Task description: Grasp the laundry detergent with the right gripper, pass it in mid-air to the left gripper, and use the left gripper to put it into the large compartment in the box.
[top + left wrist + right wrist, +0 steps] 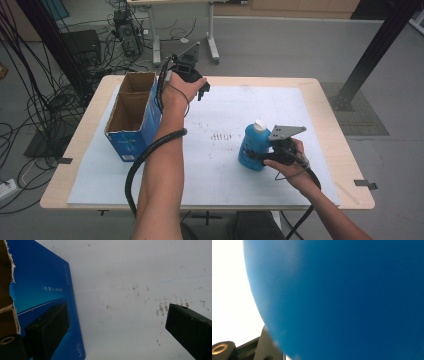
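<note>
Surface, white sheet, speckled mid-way, broad bare area behind and left of the bottle; box, blue card, open top, two compartments, near the left edge; bottle, blue, white cap, upright, long axis vertical, right of centre; right gripper, fingers clamped on the bottle's side; left gripper, fingers wide, nothing between, beside the box.

In the right gripper view the blue bottle was blurred, cut off from twelve round to six o'clock, hiding the jaws.
</note>
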The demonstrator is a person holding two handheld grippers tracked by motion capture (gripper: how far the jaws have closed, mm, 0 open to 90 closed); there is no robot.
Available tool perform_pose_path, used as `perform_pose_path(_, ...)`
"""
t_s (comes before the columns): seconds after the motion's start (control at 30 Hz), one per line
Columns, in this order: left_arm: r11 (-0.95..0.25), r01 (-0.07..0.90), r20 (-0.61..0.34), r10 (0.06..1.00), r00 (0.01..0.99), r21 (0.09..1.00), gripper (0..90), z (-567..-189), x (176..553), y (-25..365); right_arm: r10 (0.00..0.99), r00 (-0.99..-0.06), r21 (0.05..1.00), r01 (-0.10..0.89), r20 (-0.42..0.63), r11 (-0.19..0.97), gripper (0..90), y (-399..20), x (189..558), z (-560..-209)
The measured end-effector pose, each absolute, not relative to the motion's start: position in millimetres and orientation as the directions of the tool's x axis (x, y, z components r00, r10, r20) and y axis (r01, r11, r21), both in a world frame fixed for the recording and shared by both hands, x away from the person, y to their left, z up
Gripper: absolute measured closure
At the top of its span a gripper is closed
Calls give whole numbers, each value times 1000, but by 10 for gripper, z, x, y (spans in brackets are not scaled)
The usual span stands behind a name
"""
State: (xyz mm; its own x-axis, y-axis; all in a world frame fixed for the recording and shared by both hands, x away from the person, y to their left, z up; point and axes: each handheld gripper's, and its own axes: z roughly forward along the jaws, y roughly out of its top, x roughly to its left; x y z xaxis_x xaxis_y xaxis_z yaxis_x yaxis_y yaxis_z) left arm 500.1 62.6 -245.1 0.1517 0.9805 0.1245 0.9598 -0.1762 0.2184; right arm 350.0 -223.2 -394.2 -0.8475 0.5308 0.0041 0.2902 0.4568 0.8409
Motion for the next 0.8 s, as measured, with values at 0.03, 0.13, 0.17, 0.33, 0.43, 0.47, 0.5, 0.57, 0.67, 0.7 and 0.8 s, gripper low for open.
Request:
perform_pose_path(0.03,-177,960,125,980,152,218,57,-2451,5001,626,531,-847,841,290,4,457,435,-2232,3499,-3943)
perform_pose_path(0.13,-176,960,125,980,152,219,57,-2450,4999,626,531,-847,841,290,4,456,434,-2232,3499,-3943)
perform_pose_path(0.17,-176,960,125,980,152,219,57,-2450,4999,626,531,-847,841,290,4,456,435,-2232,3499,-3943)
perform_pose_path(0.33,-176,960,127,980,151,218,57,-2450,4997,628,531,-847,841,289,4,456,435,-2232,3499,-3943)
perform_pose_path(0.43,-176,960,128,980,151,217,57,-2445,4997,627,531,-847,841,290,4,456,435,-2232,3499,-3943)
perform_pose_path(0.47,-178,960,130,980,152,216,57,-2441,4999,627,531,-847,841,290,4,456,435,-2232,3500,-3943)
perform_pose_path(0.5,-178,960,130,980,152,216,57,-2441,4999,627,531,-847,841,290,4,456,435,-2232,3500,-3943)
perform_pose_path(0.57,-177,959,128,980,151,220,57,-2441,4998,623,531,-847,841,290,4,456,435,-2232,3500,-3943)
perform_pose_path(0.67,-178,959,129,980,153,218,57,-2439,4996,618,531,-847,841,290,4,456,436,-2232,3500,-3943)
perform_pose_path(0.7,-178,959,129,980,153,218,57,-2439,4996,618,531,-847,841,290,4,456,436,-2232,3500,-3943)
perform_pose_path(0.8,-179,959,129,980,153,219,57,-2439,4994,618,531,-847,841,290,4,456,436,-2232,3500,-3943)
